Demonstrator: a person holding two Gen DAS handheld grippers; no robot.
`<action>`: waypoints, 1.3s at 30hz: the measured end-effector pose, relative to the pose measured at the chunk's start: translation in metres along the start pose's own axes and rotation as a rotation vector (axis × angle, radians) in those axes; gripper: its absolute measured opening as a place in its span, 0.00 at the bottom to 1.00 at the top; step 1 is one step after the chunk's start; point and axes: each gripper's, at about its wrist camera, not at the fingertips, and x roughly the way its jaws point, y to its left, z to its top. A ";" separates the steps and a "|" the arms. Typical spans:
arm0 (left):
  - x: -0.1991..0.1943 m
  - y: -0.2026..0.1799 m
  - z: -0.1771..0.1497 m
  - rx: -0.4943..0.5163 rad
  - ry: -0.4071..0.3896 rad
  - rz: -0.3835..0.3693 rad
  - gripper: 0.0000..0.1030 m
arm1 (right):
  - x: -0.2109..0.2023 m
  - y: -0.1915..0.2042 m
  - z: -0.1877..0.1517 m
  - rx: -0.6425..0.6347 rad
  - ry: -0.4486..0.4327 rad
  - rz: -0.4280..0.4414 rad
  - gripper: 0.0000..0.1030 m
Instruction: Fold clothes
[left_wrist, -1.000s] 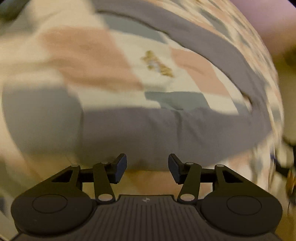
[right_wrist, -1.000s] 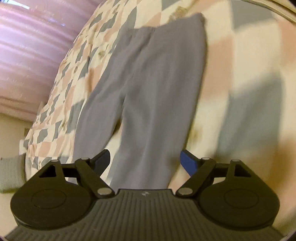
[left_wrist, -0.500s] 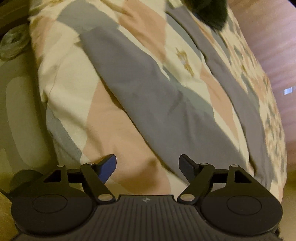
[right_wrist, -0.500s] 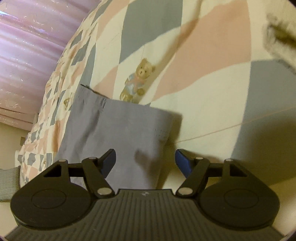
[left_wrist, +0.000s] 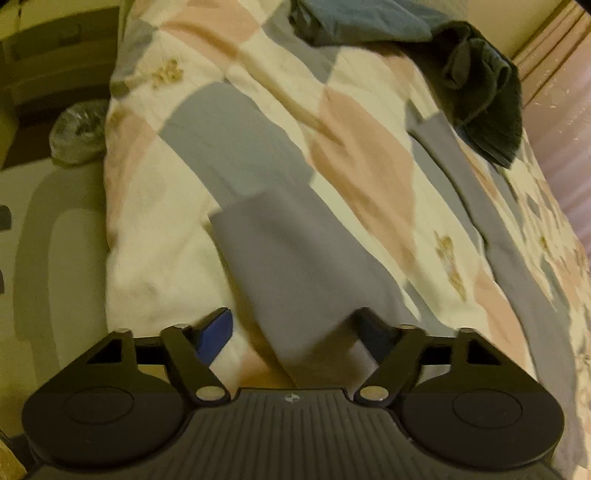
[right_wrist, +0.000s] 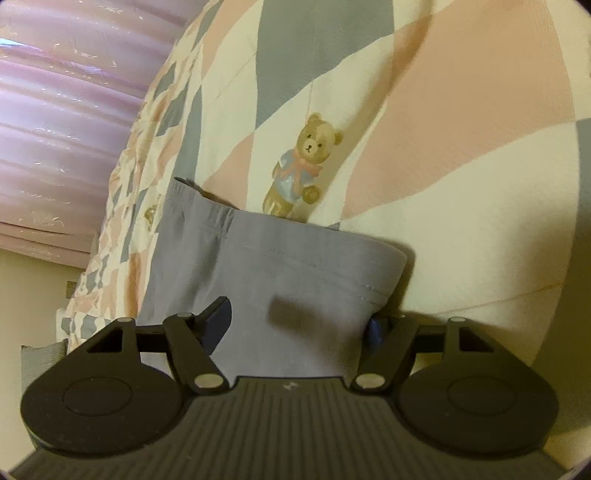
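Left wrist view: my left hand-held gripper hangs low over a cuff of the grey trousers, spread on the quilted bed toward its left edge, jaws wide, straddling the cloth. My right hand-held gripper, also wide, straddles the other cuff. I judge this the grasping step; next, both should close.

**Lighting and picture quality**

Dim, warm yellowish indoor light in both views. Left wrist view: motion-smeared quilt, soft throughout. Right wrist view: sharper; printed bear crisp; dark shadow patch on grey trousers. Strong fisheye bending and darkened corners.
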 end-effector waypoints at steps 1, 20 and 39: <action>0.003 0.002 0.003 0.006 -0.011 0.014 0.35 | 0.001 -0.001 0.000 -0.004 0.000 0.009 0.57; -0.125 -0.142 0.162 0.457 -0.351 -0.302 0.04 | -0.169 0.060 -0.020 -0.088 -0.162 0.239 0.05; 0.001 -0.061 0.154 0.533 -0.042 -0.113 0.04 | -0.184 -0.019 -0.149 0.068 -0.045 -0.088 0.05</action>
